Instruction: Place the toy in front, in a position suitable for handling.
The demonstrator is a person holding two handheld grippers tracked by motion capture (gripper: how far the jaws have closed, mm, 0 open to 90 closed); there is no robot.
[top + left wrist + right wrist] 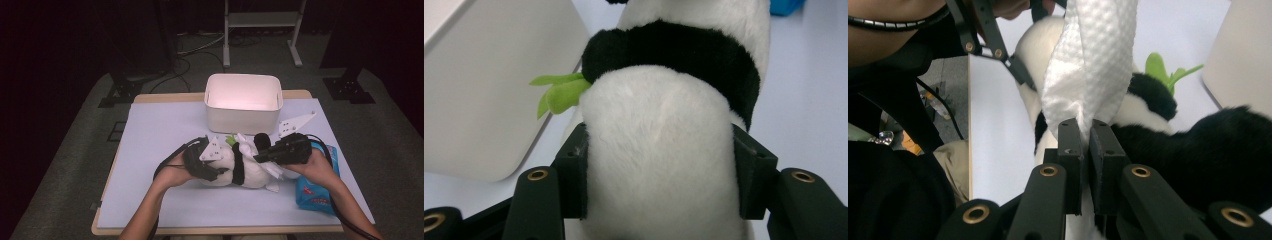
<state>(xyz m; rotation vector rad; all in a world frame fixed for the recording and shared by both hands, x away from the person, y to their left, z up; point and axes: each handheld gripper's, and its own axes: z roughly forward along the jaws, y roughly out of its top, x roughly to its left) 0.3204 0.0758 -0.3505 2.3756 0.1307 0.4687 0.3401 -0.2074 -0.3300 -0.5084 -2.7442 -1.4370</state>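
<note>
A black-and-white plush panda (250, 172) lies on its side in the middle of the pale table (160, 135), a green felt leaf (561, 93) at its neck. My left gripper (659, 170) comes in from the left, its pads pressing both sides of the panda's white body (659, 145). My right gripper (1085, 132) reaches in from the right and is shut on a white embossed wipe (1090, 65), which hangs against the panda's body (1148, 107). From above, the right gripper (259, 156) sits over the panda's middle.
A white open bin (243, 120) stands just behind the panda at the table's far edge. A blue pack of wipes (315, 192) lies under the right forearm. Bare table surface stretches to the left and along the front.
</note>
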